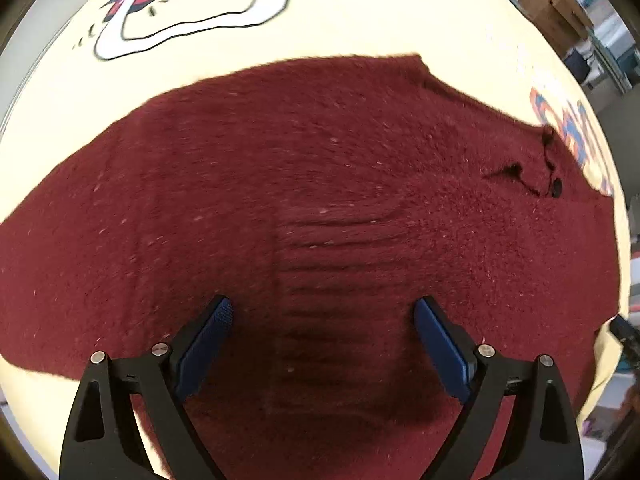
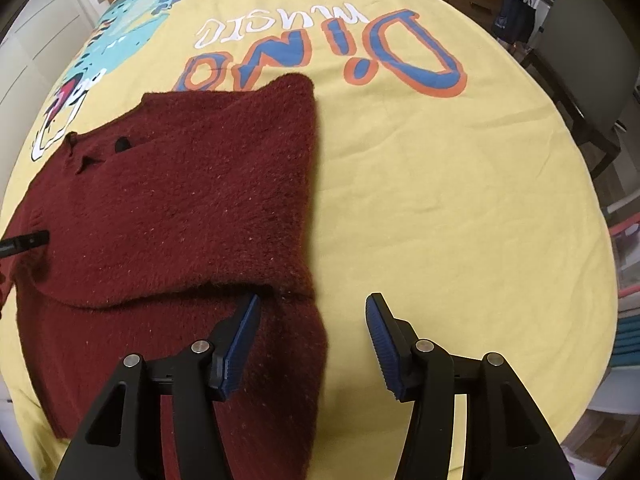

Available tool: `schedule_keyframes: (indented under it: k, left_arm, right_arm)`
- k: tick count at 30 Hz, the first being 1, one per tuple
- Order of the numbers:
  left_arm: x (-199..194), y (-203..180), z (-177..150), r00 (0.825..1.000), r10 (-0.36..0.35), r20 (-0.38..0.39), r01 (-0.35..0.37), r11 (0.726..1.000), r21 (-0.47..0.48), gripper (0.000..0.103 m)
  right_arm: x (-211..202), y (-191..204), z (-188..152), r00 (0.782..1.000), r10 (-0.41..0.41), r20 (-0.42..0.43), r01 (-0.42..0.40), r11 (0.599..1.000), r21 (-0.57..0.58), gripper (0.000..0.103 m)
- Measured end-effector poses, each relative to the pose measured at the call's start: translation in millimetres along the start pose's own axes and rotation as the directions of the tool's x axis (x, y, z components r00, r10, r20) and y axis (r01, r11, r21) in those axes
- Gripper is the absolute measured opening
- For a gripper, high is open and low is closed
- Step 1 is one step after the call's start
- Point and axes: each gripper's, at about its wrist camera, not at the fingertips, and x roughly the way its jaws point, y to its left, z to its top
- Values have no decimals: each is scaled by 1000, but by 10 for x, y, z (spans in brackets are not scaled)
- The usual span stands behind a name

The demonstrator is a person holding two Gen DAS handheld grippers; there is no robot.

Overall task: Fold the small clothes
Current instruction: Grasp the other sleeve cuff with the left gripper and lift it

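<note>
Maroon knit sweater [image 2: 192, 200] lies flat on the yellow printed cloth [image 2: 440, 200] covering the tabletop, toward the left half in my right view. Fold looks partly done: one layer is turned over the body, with its lower edge crossing as a ridge just ahead of my right jaws, and more knit runs on below it. The right side makes a fairly straight folded line. A ribbed cuff or hem [image 1: 332, 264] lies on top of the body in my left view, so a sleeve seems tucked in. My guess is at least one more fold across is left, plus tidying; it isn't a compact bundle yet.

Left gripper [image 1: 322, 312] hangs right over the ribbing, jaws released and spread wide, nothing between the pads. Right gripper [image 2: 312, 312] sits over the sweater's lower right corner, jaws parted, not pinching; left pad is above the knit, right pad above bare cloth.

Edges: the sweater's far edge is clean in the left view, and the collar area with a dark tag [image 2: 120, 145] sits far left. Bare cloth to the right of the sweater gives wide room to move. A chair [image 2: 580, 60] stands beyond the tabletop's far right rim, well apart.
</note>
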Motion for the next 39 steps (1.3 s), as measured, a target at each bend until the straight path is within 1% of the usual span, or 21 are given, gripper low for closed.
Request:
schedule_keyframes:
  k: [1,2,3,4,5,6,8,11,14,18,21,22,23,24,25,27,30,33,35,37,39]
  left_arm:
    - [45,-77,7,1000,9,10,-9,1000,26,69]
    - [55,-135,8,1000,19,18,-19,999,45,57]
    - [46,-184,-1,999,26,30,-28,998,62,51]
    - [44,-244,1,999,35,40,-38,996,77,41]
    - [37,-291,1,998,33,48,-38,995,92,26]
    - [22,-328,-1,998,27,56,-33,994,102,20]
    - [15,-405,46,998,21,66,-28,994,105,13]
    - [37,-577,188,995,25,93,-36,993,114,10]
    - [-140,-603,193,986,30,166,-51,991,125,10]
    - [-408,-586,245,965,35,261,-67,991,115,10]
    - [-447,-542,280,958,58,280,-95,988,119,10]
    - [-396,-514,287,961,63,270,-99,988,120,10]
    - [-337,-471,261,964,65,259,-99,988,118,10]
    - [-262,-470,259,967,69,245,-99,989,114,10]
    - [-221,-396,237,970,73,231,-100,989,106,10]
    - [-113,-340,248,974,69,215,-92,991,98,10]
    - [-234,-6,63,978,63,200,-80,994,79,10]
    - [-295,76,4,980,51,193,-64,996,66,11]
    - [-221,116,4,981,63,181,-75,995,61,12]
    - [-209,133,-15,982,64,179,-73,996,48,13]
    - [-240,147,-12,981,66,181,-74,997,38,17]
  right_arm:
    - [-32,-34,5,1000,8,0,-8,1000,2,59]
    - [-56,-48,24,1000,24,0,-24,1000,8,63]
    - [-86,-58,57,999,46,6,-46,999,17,67]
    - [-107,-66,106,998,61,15,-61,998,25,68]
    - [-107,-68,165,997,67,24,-68,997,32,69]
    - [-85,-67,238,997,70,26,-71,997,40,70]
    - [13,-60,378,996,82,24,-83,995,50,70]
    - [195,-128,593,994,110,21,-112,990,86,70]
    - [316,-192,716,991,135,7,-135,983,125,70]
    - [431,-142,749,984,179,-8,-176,977,120,70]
    - [596,-7,759,980,194,-46,-188,977,103,69]
    - [643,38,754,981,188,-53,-182,979,95,65]
    - [681,92,746,981,184,-57,-179,981,77,40]
    - [708,138,739,979,194,-64,-190,980,64,24]
    - [708,169,734,982,178,-62,-175,983,54,24]
    - [613,229,732,993,114,-29,-113,993,12,19]
    - [504,176,705,996,86,11,-86,996,34,18]
    - [653,154,677,997,70,-30,-68,997,44,18]
    - [707,180,676,997,61,-37,-59,997,52,19]
    - [686,216,688,998,57,-29,-55,997,51,22]
    - [614,259,695,999,43,-10,-43,998,40,33]
